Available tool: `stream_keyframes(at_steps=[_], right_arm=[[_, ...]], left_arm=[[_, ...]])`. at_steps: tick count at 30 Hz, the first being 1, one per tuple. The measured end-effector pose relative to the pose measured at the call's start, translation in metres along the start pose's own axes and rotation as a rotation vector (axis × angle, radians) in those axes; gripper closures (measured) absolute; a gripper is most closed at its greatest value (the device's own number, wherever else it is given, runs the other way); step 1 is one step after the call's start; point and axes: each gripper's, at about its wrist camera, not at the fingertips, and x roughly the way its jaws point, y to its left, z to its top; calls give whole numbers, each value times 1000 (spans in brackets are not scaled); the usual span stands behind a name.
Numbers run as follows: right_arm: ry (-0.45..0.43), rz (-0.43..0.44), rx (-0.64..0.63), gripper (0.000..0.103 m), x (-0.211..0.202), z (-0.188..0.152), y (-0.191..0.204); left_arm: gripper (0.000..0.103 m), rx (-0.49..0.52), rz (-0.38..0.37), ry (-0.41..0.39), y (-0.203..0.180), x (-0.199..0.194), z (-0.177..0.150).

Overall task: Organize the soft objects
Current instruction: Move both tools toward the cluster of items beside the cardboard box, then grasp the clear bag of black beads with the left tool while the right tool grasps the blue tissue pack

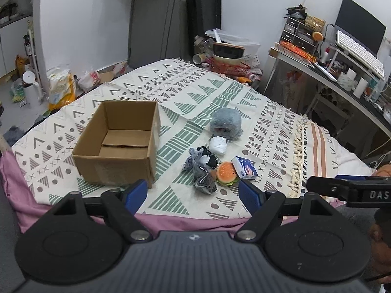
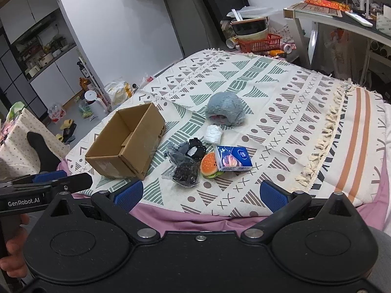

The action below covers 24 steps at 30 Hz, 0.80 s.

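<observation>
Clearing the pile into the box (image 1: 117, 144) looks like the step in hand, and none of it has started: the box, at left of centre in both views, sits open and empty on the patterned blanket (image 1: 220, 92) of the bed. The soft things lie in a loose line to its right, from the grey plush (image 1: 226, 123) at centre frame down through a white wad (image 1: 218, 144), a dark cloth bundle (image 1: 202, 161) and a clear bag of dark stuff (image 1: 204, 179), to the burger toy (image 1: 227, 172) and the tissue pack (image 1: 245, 168) leaning against it, all low in the centre. Both claws hover over the near edge of the bed, low in their frames: the left claw (image 1: 193, 194) is spread wide and empty, the right claw (image 2: 199, 194) likewise wide and holding nothing. I would take the bag first, since it lies nearest the left claw and closest to the box; pinch it at the bulk, not the slippery film edge, or it may slide out. The burger and pack touch, so lift the pack off with the right claw before gripping the toy. Squashy items want a deep, centred bite. Carry each clear above the box wall before letting go, and keep the two claws from crossing.
</observation>
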Motion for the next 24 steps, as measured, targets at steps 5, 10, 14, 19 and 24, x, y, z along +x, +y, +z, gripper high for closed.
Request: stream_keyframes(at_steps=[5, 10, 14, 19, 24], right_arm=[[-4, 17, 35, 0, 20, 4, -11], [6, 16, 57, 0, 39, 9, -24], [19, 18, 76, 0, 55, 13, -34], [32, 21, 100, 0, 75, 15, -45], [42, 34, 129, 0, 96, 20, -54]], left_arm=[[23, -6, -4, 23, -2, 19, 4], [23, -29, -9, 29, -2, 36, 7], [26, -37, -16, 41, -3, 52, 9], [26, -42, -31, 55, -5, 73, 13], [28, -45, -33, 72, -9, 94, 15]])
